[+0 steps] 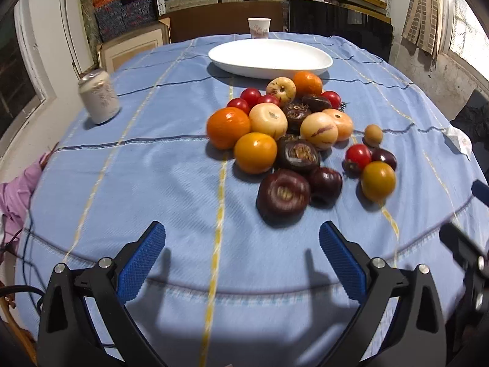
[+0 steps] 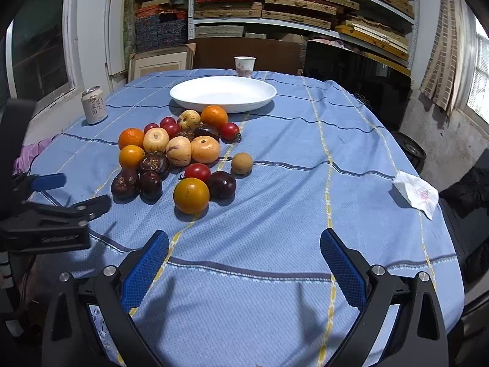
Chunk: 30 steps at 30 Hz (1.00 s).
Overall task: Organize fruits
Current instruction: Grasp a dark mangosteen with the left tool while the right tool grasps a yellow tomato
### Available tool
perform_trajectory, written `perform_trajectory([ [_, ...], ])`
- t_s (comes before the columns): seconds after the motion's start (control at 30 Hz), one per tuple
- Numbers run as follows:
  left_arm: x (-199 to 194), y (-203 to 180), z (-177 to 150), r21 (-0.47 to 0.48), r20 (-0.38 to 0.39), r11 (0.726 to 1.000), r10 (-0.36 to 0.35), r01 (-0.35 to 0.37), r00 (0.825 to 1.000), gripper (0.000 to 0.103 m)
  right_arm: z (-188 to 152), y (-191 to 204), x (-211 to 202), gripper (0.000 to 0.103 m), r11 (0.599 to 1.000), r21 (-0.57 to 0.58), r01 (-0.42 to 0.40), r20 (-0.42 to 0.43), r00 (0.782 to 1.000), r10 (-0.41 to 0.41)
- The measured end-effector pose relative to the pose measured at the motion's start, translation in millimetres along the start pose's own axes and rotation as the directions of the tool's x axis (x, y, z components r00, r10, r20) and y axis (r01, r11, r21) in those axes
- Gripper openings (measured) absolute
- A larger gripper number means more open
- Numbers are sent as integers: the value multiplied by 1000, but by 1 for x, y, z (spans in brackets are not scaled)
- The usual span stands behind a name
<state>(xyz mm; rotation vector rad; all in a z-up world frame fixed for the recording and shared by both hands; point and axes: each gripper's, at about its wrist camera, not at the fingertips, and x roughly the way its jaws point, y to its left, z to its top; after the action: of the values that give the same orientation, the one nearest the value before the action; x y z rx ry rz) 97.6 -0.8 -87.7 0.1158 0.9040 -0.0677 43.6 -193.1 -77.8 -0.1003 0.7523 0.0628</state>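
A pile of fruit lies on the blue tablecloth (image 1: pixel 137 183): oranges (image 1: pixel 227 127), pale striped melons (image 1: pixel 318 131), red tomatoes (image 1: pixel 358 155) and dark purple fruits (image 1: pixel 283 193). Behind it stands an empty white oval plate (image 1: pixel 269 56). My left gripper (image 1: pixel 241 238) is open above the cloth, just short of the nearest dark fruit. In the right wrist view the same pile (image 2: pixel 178 153) sits ahead and left, the plate (image 2: pixel 223 93) beyond it. My right gripper (image 2: pixel 244 244) is open, with a yellow-orange fruit (image 2: pixel 191 195) nearest, ahead and left.
A drink can (image 1: pixel 99 96) stands at the table's left side, a paper cup (image 1: pixel 259 27) at the far edge behind the plate. A crumpled white wrapper (image 2: pixel 417 192) lies near the right edge. Stacked shelves (image 2: pixel 275 6) fill the back wall.
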Motion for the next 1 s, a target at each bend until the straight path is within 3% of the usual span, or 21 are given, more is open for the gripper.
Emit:
perform_trajectory([
  [0.1, 16, -5, 11, 2, -12, 1000, -6, 7, 1000, 97, 2, -1, 6, 100, 1000, -20, -1, -10, 1000, 1],
  [0.17, 23, -7, 15, 14, -16, 1000, -13, 14, 1000, 82, 3, -4, 9, 100, 1000, -23, 2, -18, 1000, -3],
  [0.23, 32, -10, 16, 23, -45, 999, -40, 41, 998, 76, 4, -8, 12, 100, 1000, -17, 4, -23, 1000, -5],
  [0.43, 43, -20, 22, 43, -49, 999, -30, 32, 998, 71, 6, -11, 19, 100, 1000, -17, -9, -35, 999, 8],
  [0.53, 43, -20, 23, 27, -46, 997, -77, 79, 996, 43, 6, -12, 21, 100, 1000, -14, -12, -38, 999, 12],
  [0.77, 21, 2, 16, -26, 8, 993, -111, 111, 994, 41, 11, -2, 25, 98, 994, -28, -101, -60, 993, 99],
  [0.9, 4, 24, 12, -60, 48, 993, -101, 104, 994, 41, 18, 14, 36, 90, 984, -32, -173, -89, 981, 169],
  [1.0, -5, 36, 9, -75, 59, 992, -101, 105, 993, 41, 26, 24, 50, 90, 983, -17, -181, -107, 978, 178],
])
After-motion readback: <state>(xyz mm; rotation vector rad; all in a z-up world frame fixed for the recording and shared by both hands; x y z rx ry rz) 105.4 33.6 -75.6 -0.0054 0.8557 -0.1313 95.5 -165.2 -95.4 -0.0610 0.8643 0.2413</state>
